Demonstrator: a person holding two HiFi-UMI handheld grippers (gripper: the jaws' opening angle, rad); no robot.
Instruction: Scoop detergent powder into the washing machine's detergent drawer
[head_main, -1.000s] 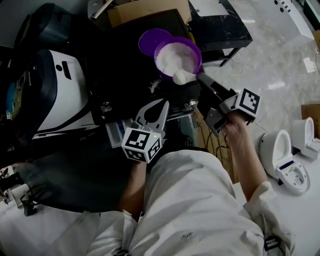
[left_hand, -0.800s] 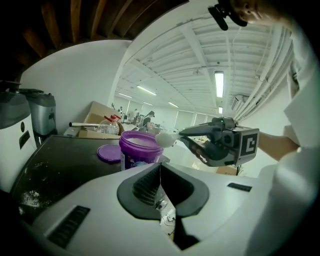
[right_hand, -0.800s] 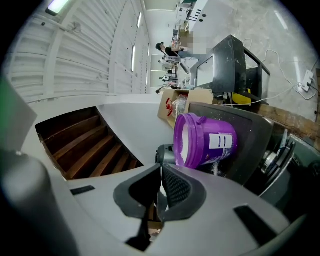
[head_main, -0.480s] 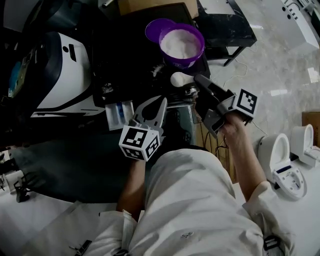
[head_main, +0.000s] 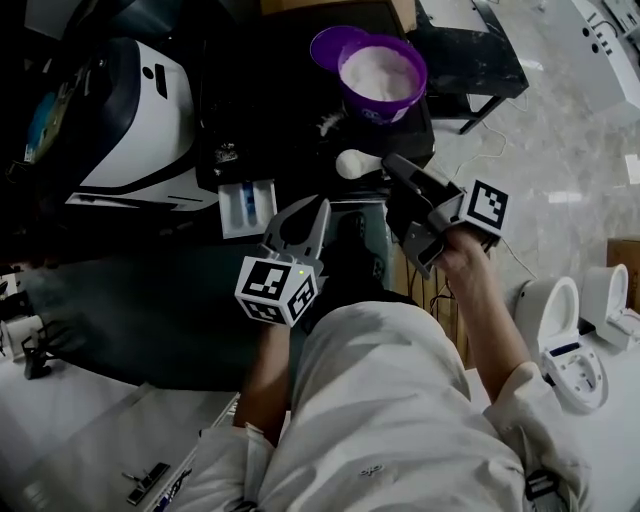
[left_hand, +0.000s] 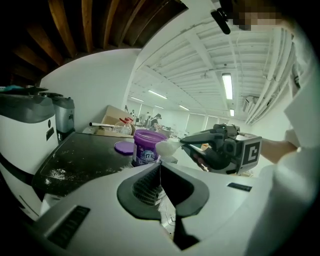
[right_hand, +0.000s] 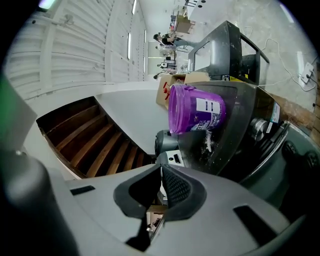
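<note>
Head view, from the left: a white appliance (head_main: 140, 120) stands at the far left. Beside it the washing machine (head_main: 270, 110) shows its dark top, with the detergent drawer (head_main: 246, 206) pulled out at its near edge and a blue compartment visible inside. Just right of the drawer and nearer the person, the left gripper (head_main: 303, 215) hangs with its jaws closed on nothing; its own view shows the pads meeting along one line. Further right the scoop (head_main: 353, 163), heaped with white powder, is above the near edge of the machine's top, its handle pinched in the closed jaws of the right gripper (head_main: 395, 166). Far right on the same top stands the open purple tub (head_main: 380, 112), full of powder, with its lid (head_main: 328, 45) behind it and a little spilt powder (head_main: 328, 122) at its left. The load has not yet reached the drawer, and the crossing looks risky: a jerk, or a slight roll of the thin handle between the pads, would probably shed powder onto the top. The drawer's opening looks narrow beside the bowl — tipping too soon or off-centre could fill the wrong compartment. The left gripper lies close to the likely path, and a brush against it could knock the scoop.
</note>
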